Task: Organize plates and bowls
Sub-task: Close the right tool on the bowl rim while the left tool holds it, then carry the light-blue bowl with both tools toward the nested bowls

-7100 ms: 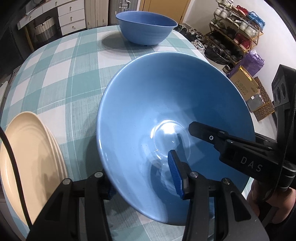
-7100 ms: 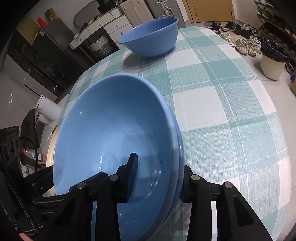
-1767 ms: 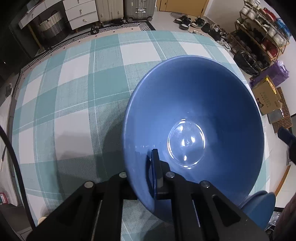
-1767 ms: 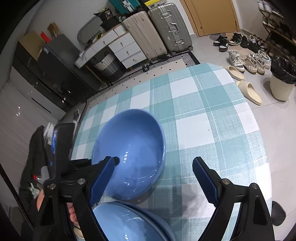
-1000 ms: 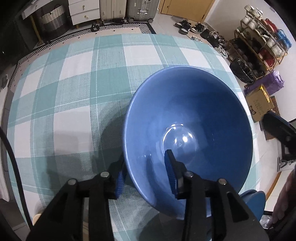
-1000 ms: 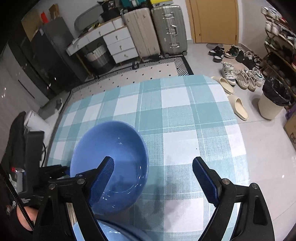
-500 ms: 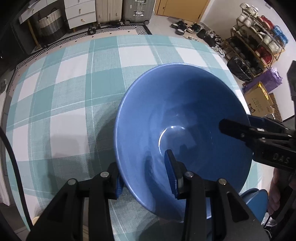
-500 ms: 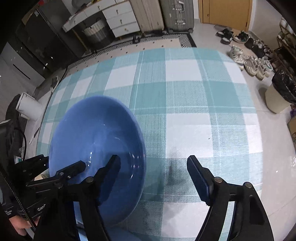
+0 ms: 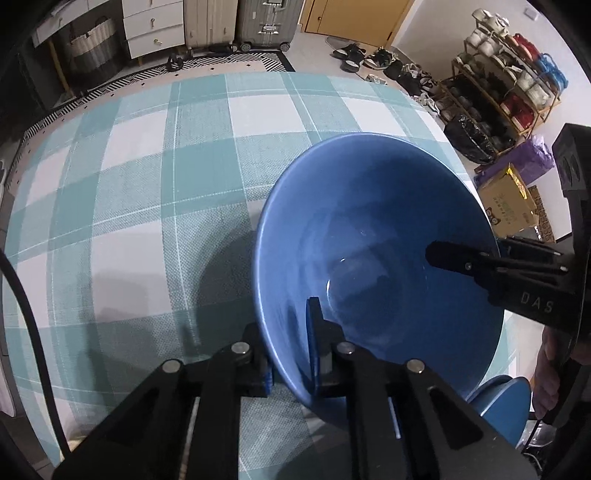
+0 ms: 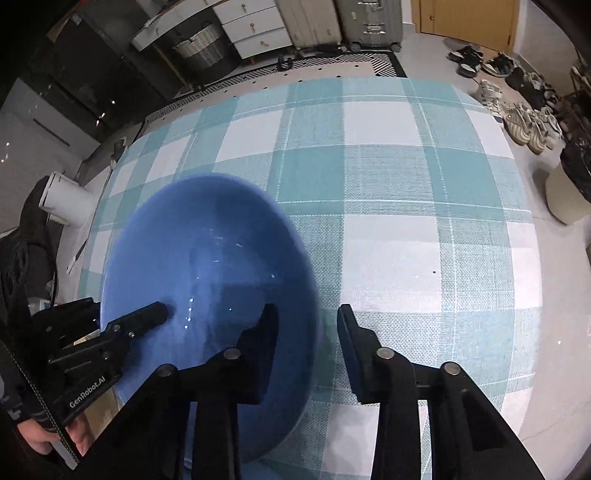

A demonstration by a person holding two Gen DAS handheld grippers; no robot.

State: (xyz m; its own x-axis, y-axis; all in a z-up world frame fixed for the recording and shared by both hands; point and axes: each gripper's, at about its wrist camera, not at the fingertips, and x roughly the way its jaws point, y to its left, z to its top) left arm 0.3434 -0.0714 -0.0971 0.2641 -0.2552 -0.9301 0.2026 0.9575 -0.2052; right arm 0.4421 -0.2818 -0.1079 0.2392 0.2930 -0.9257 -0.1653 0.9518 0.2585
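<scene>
A large blue bowl [image 9: 376,236] is held tilted above the teal-and-white checked tablecloth [image 9: 155,192]. My left gripper [image 9: 291,350] is shut on the bowl's near rim, one finger inside and one outside. In the right wrist view the same bowl [image 10: 207,266] fills the lower left. My right gripper [image 10: 308,334] straddles the bowl's opposite rim with its jaws still apart, one finger inside and one outside. The right gripper also shows in the left wrist view, reaching into the bowl from the right. Another blue bowl's [image 9: 502,402] rim shows below the held one.
The round table's far edge curves past the checked cloth [image 10: 388,177]. Beyond it are suitcases [image 9: 236,22], white drawers [image 9: 155,26], shoes [image 10: 524,118] on the floor, a shoe rack [image 9: 509,85] and a bin [image 10: 569,184].
My left gripper has closed on the bowl's rim and the bowl has tilted. My right gripper has come down over the opposite rim and its jaws have narrowed.
</scene>
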